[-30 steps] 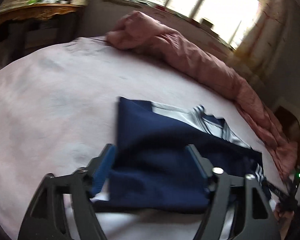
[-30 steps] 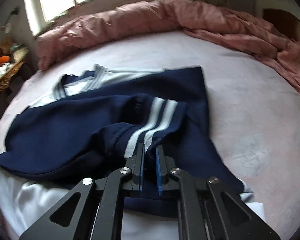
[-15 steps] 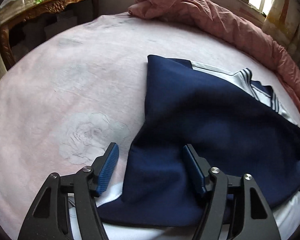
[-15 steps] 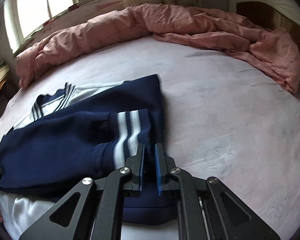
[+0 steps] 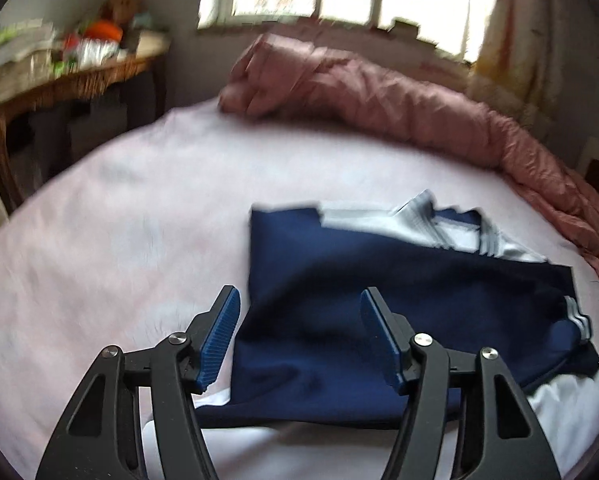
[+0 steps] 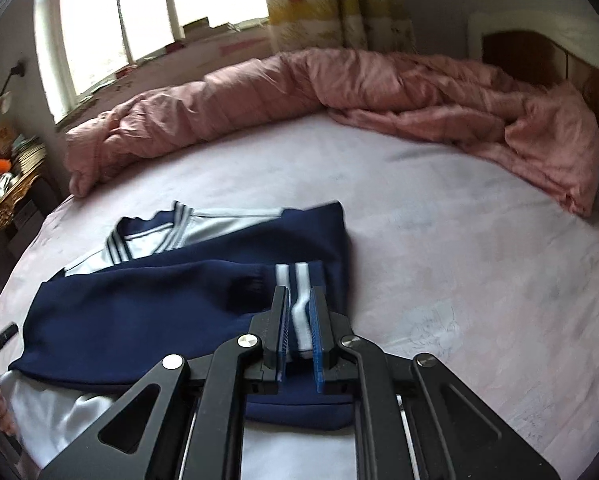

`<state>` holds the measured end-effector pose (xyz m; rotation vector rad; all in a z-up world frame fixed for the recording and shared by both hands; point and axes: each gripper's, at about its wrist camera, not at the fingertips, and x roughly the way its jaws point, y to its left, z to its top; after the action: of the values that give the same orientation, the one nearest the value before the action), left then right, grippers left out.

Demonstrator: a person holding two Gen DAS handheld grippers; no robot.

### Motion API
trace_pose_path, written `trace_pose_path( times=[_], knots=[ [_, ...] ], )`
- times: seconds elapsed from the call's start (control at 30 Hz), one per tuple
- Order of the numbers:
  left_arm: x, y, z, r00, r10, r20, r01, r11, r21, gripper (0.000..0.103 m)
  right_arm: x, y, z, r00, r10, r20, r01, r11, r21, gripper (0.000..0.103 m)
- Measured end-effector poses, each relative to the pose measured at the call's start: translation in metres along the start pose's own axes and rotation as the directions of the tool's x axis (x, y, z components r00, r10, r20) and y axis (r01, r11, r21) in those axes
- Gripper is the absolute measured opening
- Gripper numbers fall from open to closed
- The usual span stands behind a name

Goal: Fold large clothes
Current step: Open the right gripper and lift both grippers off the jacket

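Note:
A navy and white sports jacket (image 5: 379, 300) lies partly folded on the pink bed, its striped collar at the far side; it also shows in the right wrist view (image 6: 159, 308). My left gripper (image 5: 299, 340) is open and empty, hovering above the jacket's near left edge. My right gripper (image 6: 299, 320) is nearly closed on the jacket's white-striped sleeve cuff (image 6: 293, 280), which lies across the navy body. The jacket's white lower part (image 6: 59, 408) lies near the bed's front edge.
A rumpled pink duvet (image 6: 339, 92) runs along the bed's far side and right (image 5: 379, 100). A cluttered wooden side table (image 5: 59, 76) stands at the left. Bare pink sheet (image 6: 459, 260) spreads to the right of the jacket. Window behind.
The right gripper has carried the striped cuff across the jacket body and its jaws have parted slightly. The left gripper stayed open and drew back and up from the jacket.

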<state>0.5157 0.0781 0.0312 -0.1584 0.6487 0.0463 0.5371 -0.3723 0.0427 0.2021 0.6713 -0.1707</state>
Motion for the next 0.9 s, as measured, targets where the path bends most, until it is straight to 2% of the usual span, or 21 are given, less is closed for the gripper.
trace_pose_path(
  times=[0.1,0.23,0.27,0.33,0.43,0.5,0.57,0.63,0.7,0.9],
  knots=[
    [-0.026,-0.013,0.011,0.997,-0.026,0.078,0.024,0.999,0.032,0.063,-0.017,0.008,0.003,0.999,-0.027,0.047,0.027,1.000,-0.001,0.017],
    [-0.061,-0.029,0.020,0.984,-0.027,0.175,0.014,0.997,0.074,0.065,-0.038,0.010,0.007,0.996,0.007,0.090,-0.007,1.000,0.003,0.020],
    [-0.069,-0.031,0.021,0.980,-0.032,0.196,0.018,0.997,0.074,0.066,-0.042,0.009,0.008,0.995,0.007,0.100,-0.008,1.000,0.001,0.023],
    [-0.082,-0.033,0.024,0.972,-0.044,0.230,0.029,0.997,0.068,0.069,-0.049,0.012,0.008,0.992,0.003,0.122,-0.003,1.000,-0.006,0.040],
    [-0.102,-0.038,0.027,0.957,-0.059,0.285,0.036,0.996,0.086,0.074,-0.060,0.018,0.009,0.986,-0.009,0.169,0.014,1.000,-0.028,0.044],
    [-0.118,-0.045,0.027,0.940,-0.072,0.333,0.030,0.991,0.129,0.078,-0.068,0.022,0.009,0.981,-0.008,0.196,0.016,0.999,-0.042,0.047],
    [-0.135,-0.049,0.026,0.923,-0.076,0.377,0.023,0.989,0.145,0.085,-0.078,0.026,0.009,0.976,0.011,0.217,0.001,0.999,-0.052,0.057],
    [-0.155,-0.052,0.026,0.904,-0.100,0.415,0.045,0.989,0.141,0.094,-0.094,0.030,0.007,0.965,0.021,0.261,-0.009,0.999,-0.045,0.078],
    [-0.172,-0.054,0.027,0.888,-0.117,0.446,0.060,0.989,0.139,0.102,-0.107,0.034,0.005,0.954,0.029,0.297,-0.018,0.999,-0.041,0.087],
    [-0.210,-0.061,0.023,0.827,-0.119,0.549,0.051,0.989,0.137,0.102,-0.140,0.054,0.001,0.921,0.057,0.385,-0.019,0.995,-0.102,0.091]
  ],
)
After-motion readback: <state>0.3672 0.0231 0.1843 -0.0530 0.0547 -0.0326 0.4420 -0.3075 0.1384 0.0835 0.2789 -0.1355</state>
